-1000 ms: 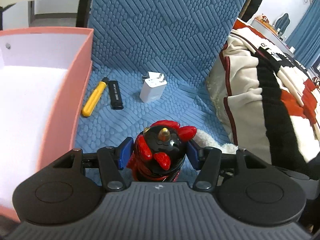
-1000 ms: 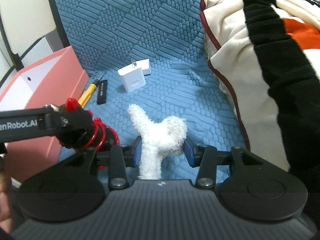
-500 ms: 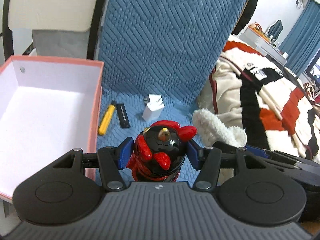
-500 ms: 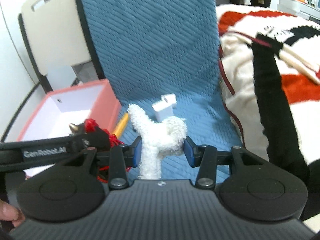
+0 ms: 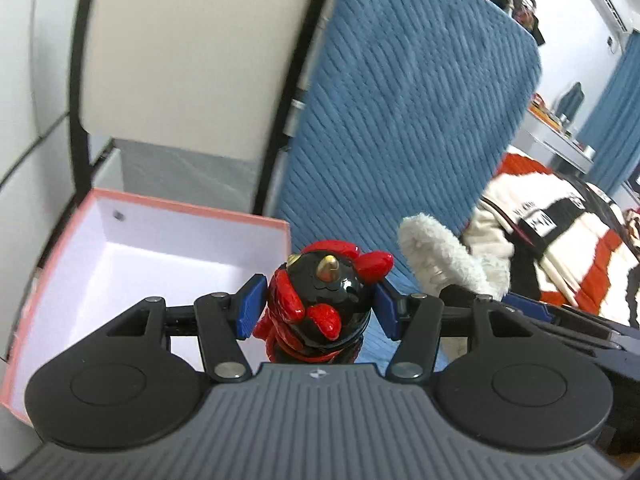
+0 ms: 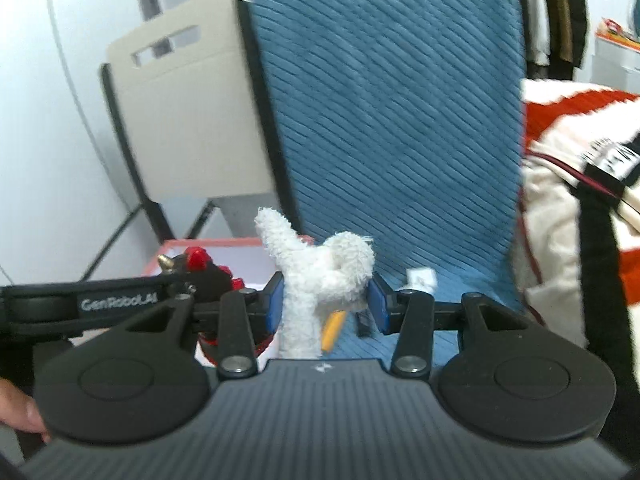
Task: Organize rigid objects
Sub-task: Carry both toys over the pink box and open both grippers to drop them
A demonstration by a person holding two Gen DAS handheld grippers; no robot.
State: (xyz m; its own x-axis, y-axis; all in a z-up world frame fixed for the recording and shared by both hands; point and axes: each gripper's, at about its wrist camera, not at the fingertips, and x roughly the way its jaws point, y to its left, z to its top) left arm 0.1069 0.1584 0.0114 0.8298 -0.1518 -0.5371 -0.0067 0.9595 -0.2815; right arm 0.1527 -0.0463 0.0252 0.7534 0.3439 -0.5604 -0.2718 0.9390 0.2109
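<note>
Left gripper: the jaws are closed on the figurine, a black and red toy with a small gold horn; it stands upright between the blue pads.
Right gripper: the jaws are closed on the plush, white and fluffy, one limb pointing up.
Change: both grippers have risen in the last second; the seat with the small things has dropped low in both views, and the chair back now fills them.
Box: pink, open, white inside; it now lies just below and left of the figurine.
Meaning: I judge the figurine is almost over the box, so letting it go there is the likely next step.
Pose: both grippers are held level, side by side, looking forward at the blue chair.
Left behind: the yellow tool and white charger lie on the seat.
</note>
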